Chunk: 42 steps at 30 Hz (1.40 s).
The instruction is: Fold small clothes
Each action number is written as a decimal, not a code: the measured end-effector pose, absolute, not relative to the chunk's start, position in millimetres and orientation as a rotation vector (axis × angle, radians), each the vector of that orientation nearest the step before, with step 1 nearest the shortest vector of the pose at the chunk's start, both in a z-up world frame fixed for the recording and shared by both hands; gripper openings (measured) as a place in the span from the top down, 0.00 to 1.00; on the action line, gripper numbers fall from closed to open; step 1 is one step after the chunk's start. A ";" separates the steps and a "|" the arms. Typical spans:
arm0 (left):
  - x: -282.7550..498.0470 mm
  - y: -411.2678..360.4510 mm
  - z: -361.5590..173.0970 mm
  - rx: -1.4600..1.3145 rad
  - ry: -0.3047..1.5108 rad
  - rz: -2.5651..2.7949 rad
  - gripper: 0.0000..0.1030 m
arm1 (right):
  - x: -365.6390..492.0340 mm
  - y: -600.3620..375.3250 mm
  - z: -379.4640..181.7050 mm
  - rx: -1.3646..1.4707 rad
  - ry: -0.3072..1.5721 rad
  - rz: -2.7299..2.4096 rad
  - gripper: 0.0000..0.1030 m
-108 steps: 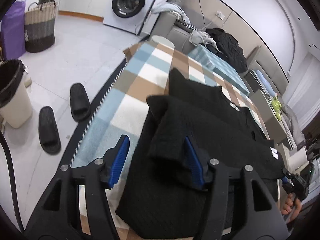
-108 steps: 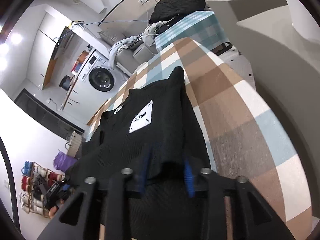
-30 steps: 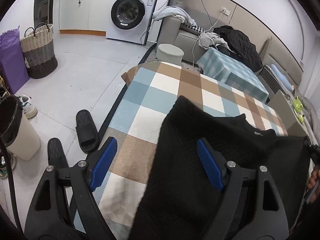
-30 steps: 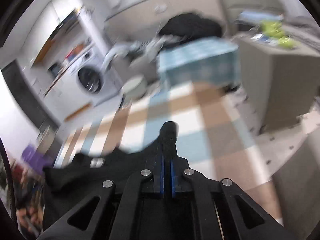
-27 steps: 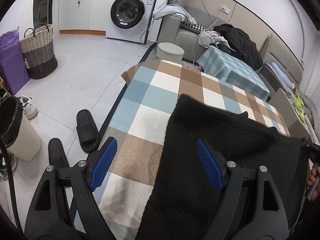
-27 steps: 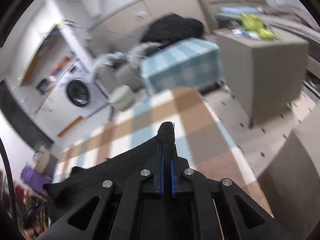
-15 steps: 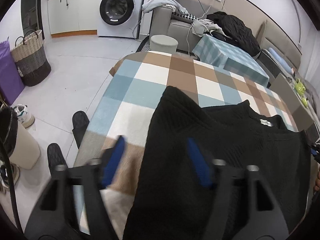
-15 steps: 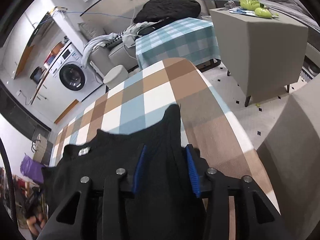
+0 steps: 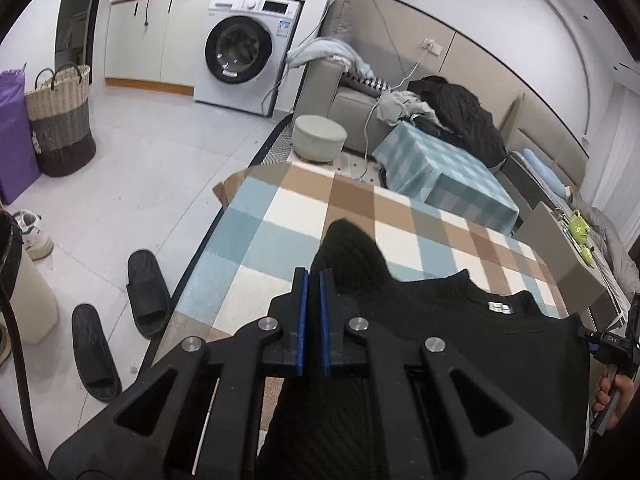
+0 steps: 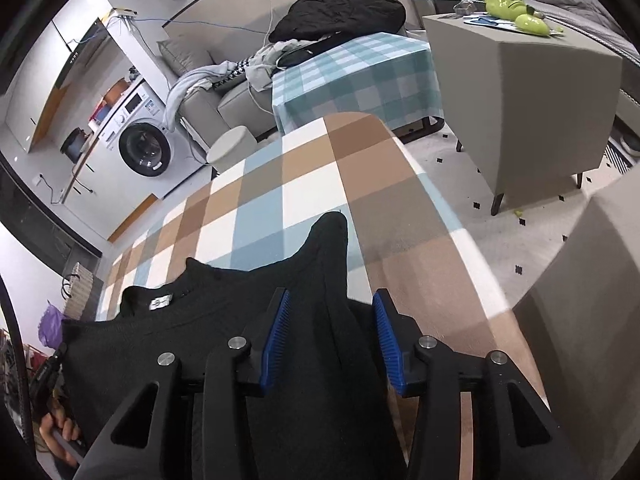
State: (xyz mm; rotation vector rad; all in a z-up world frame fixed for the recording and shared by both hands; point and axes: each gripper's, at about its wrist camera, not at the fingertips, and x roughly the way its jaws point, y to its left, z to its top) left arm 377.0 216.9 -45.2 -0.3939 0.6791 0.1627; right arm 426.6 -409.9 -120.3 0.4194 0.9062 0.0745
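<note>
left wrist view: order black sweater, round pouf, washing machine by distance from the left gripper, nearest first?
From the left gripper:
1. Black sweater: right at the fingers, spread to the right on the checked tablecloth.
2. Round pouf: on the floor past the table's far end.
3. Washing machine: against the back wall, upper left.

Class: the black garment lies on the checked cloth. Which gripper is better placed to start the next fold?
Probably the left gripper: its fingers are shut by the black garment. The right gripper is open.
</note>
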 end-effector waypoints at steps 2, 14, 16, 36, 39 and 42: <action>378.8 218.1 -48.4 -0.396 0.689 0.173 0.98 | 429.1 -407.9 -118.6 0.408 0.886 0.097 0.78; 379.0 227.7 -54.4 -0.394 0.714 0.212 0.99 | 432.5 -409.0 -105.3 0.425 0.867 0.055 0.86; 375.9 222.0 -60.1 -0.367 0.755 0.201 0.79 | 429.1 -409.3 -111.2 0.444 0.893 0.052 0.73; 197.7 177.1 -93.1 -0.288 0.924 0.176 0.39 | 220.2 -416.9 -122.9 0.384 0.977 0.229 0.39; 180.0 174.1 -98.6 -0.314 0.925 0.156 0.40 | 201.0 -410.7 -134.9 0.343 0.998 0.231 0.39; 169.2 175.1 -97.7 -0.346 0.911 0.139 0.45 | 191.0 -407.5 -140.3 0.348 0.995 0.253 0.39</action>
